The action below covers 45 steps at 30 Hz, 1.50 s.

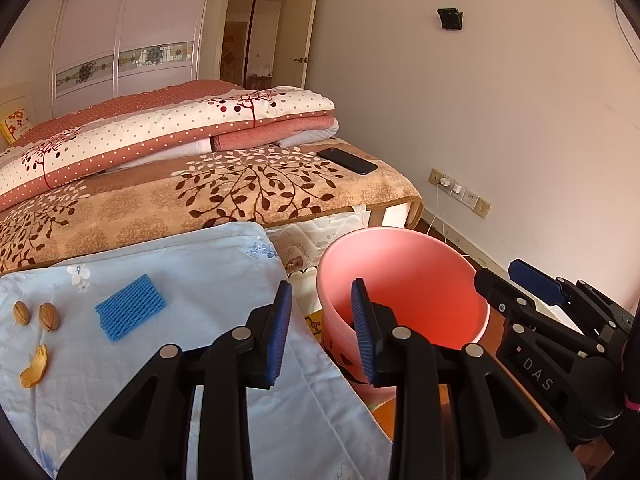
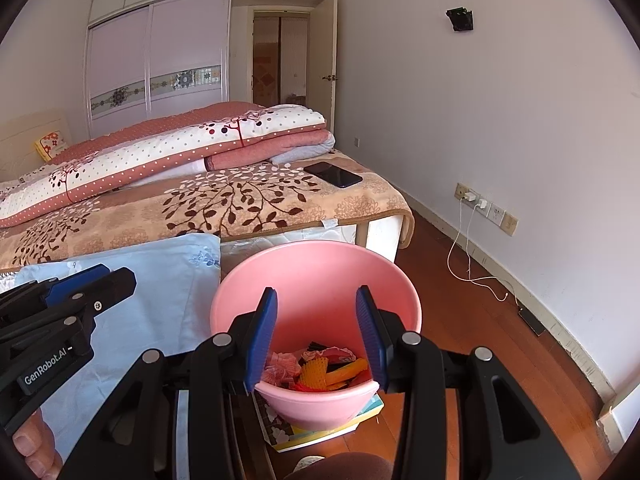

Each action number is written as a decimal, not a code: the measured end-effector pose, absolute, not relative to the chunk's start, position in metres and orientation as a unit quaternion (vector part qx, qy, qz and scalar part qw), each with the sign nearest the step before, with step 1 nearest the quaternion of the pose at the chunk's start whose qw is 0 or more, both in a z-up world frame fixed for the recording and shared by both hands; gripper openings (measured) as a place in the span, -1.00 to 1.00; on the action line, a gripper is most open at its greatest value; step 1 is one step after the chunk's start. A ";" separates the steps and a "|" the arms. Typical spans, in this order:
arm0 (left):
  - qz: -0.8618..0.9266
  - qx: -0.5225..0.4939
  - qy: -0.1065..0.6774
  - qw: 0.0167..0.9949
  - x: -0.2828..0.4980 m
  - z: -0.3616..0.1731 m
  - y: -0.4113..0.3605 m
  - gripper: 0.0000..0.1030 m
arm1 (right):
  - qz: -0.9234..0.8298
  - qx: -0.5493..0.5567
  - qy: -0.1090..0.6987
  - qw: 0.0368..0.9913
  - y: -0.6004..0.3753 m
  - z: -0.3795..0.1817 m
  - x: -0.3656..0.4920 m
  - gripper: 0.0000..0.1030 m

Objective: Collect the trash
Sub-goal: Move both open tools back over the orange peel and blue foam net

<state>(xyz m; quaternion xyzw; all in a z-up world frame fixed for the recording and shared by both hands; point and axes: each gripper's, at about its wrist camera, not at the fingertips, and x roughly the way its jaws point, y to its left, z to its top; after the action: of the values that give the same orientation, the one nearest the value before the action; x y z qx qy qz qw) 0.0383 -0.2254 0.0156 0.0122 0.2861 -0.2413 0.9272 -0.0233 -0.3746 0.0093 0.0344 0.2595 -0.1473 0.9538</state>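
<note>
A pink bin [image 1: 424, 256] stands on the floor beside the bed. In the right wrist view it [image 2: 392, 280] holds trash [image 2: 320, 368]: an orange foam net and pink wrappers. My right gripper [image 2: 317, 291] hangs open over the bin, nothing between its pads. My left gripper [image 1: 321, 285] is open and empty at the bin's left rim. On the light blue cloth [image 1: 200, 272] to the left lie a blue foam net [image 1: 130, 307], two nut shells [image 1: 21, 313] [image 1: 49, 317] and an orange peel [image 1: 35, 367]. Each gripper shows in the other's view: the right [image 1: 500, 270], the left [image 2: 118, 274].
The bed carries a brown leaf blanket [image 1: 240, 196], a folded dotted quilt [image 1: 160, 132] and a black phone [image 1: 347, 160]. Books [image 2: 320, 430] lie under the bin. Charger cables [image 2: 472, 264] trail from wall sockets onto the wooden floor [image 2: 480, 340]. A thumb [image 2: 32, 448] shows at bottom left.
</note>
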 end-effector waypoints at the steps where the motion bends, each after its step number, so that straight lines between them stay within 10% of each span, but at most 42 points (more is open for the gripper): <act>1: -0.239 0.013 0.284 0.929 0.036 0.017 -0.222 -0.40 | -0.147 0.034 0.259 0.954 -0.373 0.010 -0.025 -0.22; 45: -0.016 -0.036 0.352 0.935 0.008 -0.043 0.045 -0.40 | 0.053 0.016 0.340 0.939 -0.210 -0.032 -0.009 -0.22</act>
<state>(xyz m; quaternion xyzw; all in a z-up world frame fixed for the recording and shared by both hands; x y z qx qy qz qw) 0.0082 0.0449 -0.0427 -0.0361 0.3525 -0.0159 0.9350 -0.0091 -0.2097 -0.0316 0.0159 0.3403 0.0530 0.9387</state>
